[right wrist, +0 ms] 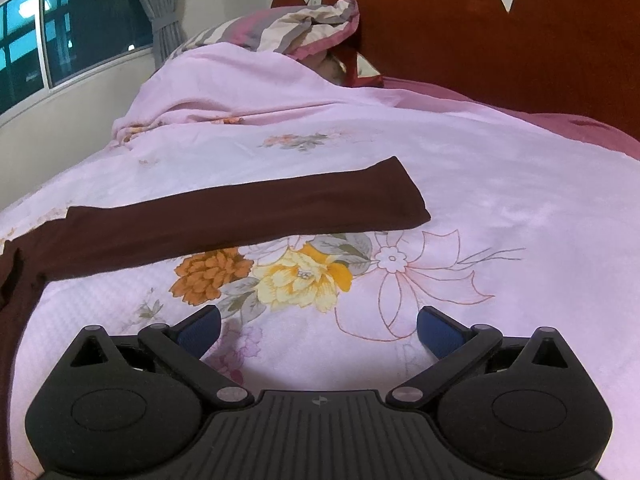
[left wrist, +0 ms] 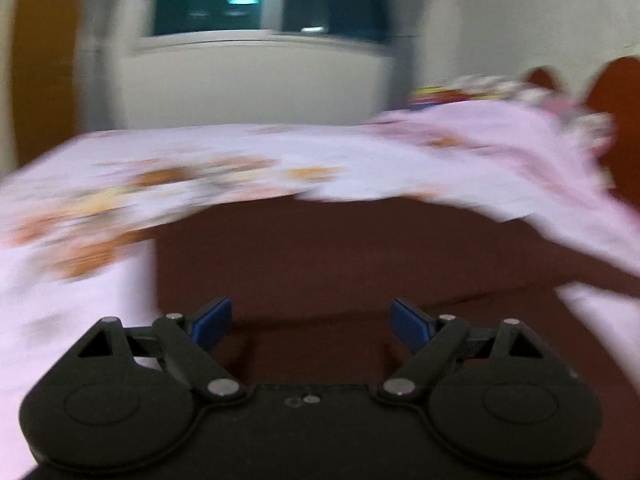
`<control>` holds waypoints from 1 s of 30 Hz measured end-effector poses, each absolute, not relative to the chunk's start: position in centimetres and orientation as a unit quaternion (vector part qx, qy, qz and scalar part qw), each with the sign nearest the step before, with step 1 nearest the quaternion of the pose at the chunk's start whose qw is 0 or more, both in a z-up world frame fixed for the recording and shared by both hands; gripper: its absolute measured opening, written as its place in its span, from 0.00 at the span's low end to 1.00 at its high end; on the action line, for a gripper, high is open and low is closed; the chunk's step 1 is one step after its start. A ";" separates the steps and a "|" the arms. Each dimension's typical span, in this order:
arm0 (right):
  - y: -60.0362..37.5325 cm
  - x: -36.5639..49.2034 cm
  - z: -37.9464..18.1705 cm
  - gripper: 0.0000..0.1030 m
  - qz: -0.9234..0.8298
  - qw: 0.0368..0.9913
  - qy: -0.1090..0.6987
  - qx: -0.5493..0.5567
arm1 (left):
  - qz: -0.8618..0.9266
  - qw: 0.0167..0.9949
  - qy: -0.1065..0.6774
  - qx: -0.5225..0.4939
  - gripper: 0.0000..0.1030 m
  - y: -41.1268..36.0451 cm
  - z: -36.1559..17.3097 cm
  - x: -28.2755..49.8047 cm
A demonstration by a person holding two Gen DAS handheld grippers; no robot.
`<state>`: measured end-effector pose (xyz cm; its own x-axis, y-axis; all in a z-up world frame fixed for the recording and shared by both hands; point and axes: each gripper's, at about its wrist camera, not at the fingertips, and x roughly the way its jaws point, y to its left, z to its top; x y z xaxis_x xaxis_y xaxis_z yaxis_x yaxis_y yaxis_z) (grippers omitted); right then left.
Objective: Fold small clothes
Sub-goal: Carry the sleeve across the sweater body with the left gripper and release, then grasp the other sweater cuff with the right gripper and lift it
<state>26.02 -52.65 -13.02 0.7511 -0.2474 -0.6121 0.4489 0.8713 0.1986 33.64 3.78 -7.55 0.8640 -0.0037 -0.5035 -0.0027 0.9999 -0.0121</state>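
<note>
A dark maroon garment point(right wrist: 224, 216) lies flat on the pink floral bedspread point(right wrist: 500, 208), one long sleeve stretched toward the right, its body running off the left edge. In the blurred left wrist view the same maroon cloth point(left wrist: 360, 256) fills the middle under my left gripper point(left wrist: 311, 326), which is open and empty just above it. My right gripper point(right wrist: 319, 330) is open and empty, hovering over the printed flowers point(right wrist: 280, 276), a short way in front of the sleeve.
A striped pillow point(right wrist: 288, 28) lies under the bedspread at the wooden headboard point(right wrist: 500, 40). A window point(right wrist: 60, 28) and grey curtain point(right wrist: 156, 12) stand at the left wall. The bed's left edge drops off near the wall.
</note>
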 end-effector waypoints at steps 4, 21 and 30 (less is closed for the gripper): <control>-51.9 26.0 -12.8 1.00 -0.193 0.920 0.303 0.156 | 0.082 0.953 0.291 -0.025 0.82 9.1 -9.2 33.8; -48.7 27.3 -12.6 1.00 -0.197 0.916 0.330 0.116 | 0.177 0.928 0.320 -0.074 0.84 14.5 -11.4 36.3; -48.2 28.0 -12.1 1.00 -0.184 0.921 0.325 0.109 | 0.135 0.955 0.244 -0.100 0.83 14.7 -8.1 36.2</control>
<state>28.01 -48.17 -12.15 0.7205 -0.2684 -0.6394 0.4106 0.9082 0.0815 36.22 14.65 -8.05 0.8444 0.2083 -0.4936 -0.3061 0.9437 -0.1253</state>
